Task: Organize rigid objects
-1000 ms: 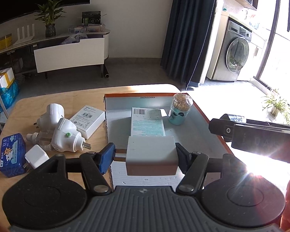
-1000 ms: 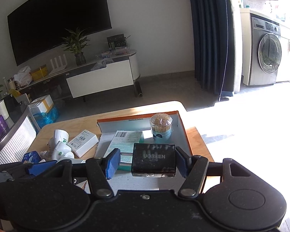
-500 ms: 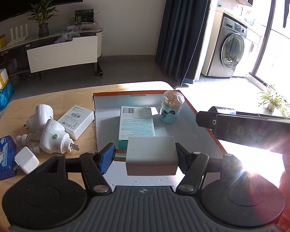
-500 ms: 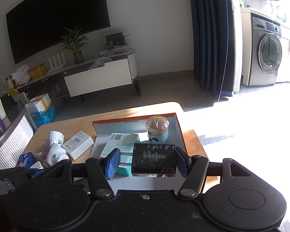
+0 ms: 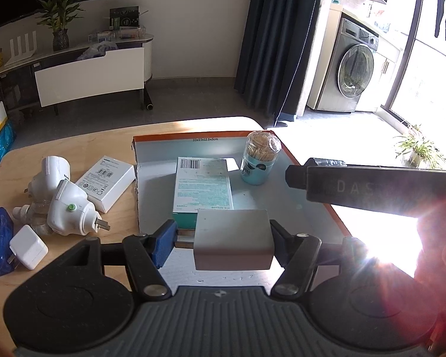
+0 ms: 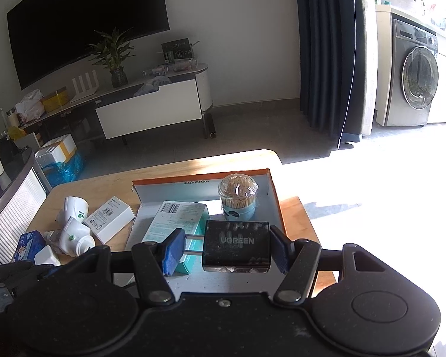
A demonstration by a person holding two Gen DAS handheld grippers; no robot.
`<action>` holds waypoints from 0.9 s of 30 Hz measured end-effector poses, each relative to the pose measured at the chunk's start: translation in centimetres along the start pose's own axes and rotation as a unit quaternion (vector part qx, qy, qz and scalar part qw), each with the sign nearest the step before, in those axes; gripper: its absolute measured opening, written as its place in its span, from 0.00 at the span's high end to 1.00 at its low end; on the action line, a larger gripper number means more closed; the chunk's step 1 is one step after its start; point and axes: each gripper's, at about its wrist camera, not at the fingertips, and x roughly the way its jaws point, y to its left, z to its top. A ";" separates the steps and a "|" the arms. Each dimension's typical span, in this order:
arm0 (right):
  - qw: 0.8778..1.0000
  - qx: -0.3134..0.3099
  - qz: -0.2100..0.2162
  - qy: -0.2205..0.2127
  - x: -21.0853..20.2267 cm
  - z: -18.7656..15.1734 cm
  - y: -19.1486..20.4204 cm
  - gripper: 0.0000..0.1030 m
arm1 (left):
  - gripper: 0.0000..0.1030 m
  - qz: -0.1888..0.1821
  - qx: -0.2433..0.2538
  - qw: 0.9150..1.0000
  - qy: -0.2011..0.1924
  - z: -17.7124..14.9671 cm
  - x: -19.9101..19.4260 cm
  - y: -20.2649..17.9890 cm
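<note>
Left hand-held gripper (image 5: pixel 223 238) clamped on a white charger (image 5: pixel 233 239), right hand-held gripper (image 6: pixel 224 248) gripping a black charger (image 6: pixel 236 245) (prongs leftward), both above the tray (image 5: pixel 282 199) on the counter (image 5: pixel 74 139).

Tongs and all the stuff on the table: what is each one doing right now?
Left tongs: shut on white charger.
White charger: held above the tray.
Right tongs: shut on black charger.
Black charger: held above the tray, prongs pointing left.
Tray: open, on the table.
Teal box: flat in the tray.
Toothpick jar: upright in the tray, lid on.
White box: flat on the table, outside the tray.
</note>
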 end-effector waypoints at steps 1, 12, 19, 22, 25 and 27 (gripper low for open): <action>1.000 -0.001 0.001 0.004 0.4 0.0 -0.1 0.29 | 0.35 -0.001 0.000 1.000 0.001 0.0 0.1 0.0; 0.999 0.010 0.008 -0.033 1.0 1.4 -1.3 0.27 | 0.35 -0.011 0.004 1.000 0.013 0.1 1.3 -0.5; 0.998 0.022 -0.013 -0.055 -1.4 1.2 -2.4 0.27 | 0.35 -0.033 0.004 0.999 0.017 0.4 2.4 -1.6; 0.997 0.032 -0.017 -0.064 -2.2 1.2 -2.8 0.26 | 0.35 -0.060 0.005 0.998 0.019 1.1 3.1 -2.5; 0.997 0.031 -0.020 -0.071 -3.1 1.3 -2.8 0.26 | 0.24 -0.074 0.005 0.997 0.005 1.6 2.8 -3.0; 0.997 0.031 -0.018 -0.073 -3.4 1.3 -2.9 0.26 | 0.23 -0.070 0.009 0.998 -0.003 1.6 2.2 -3.2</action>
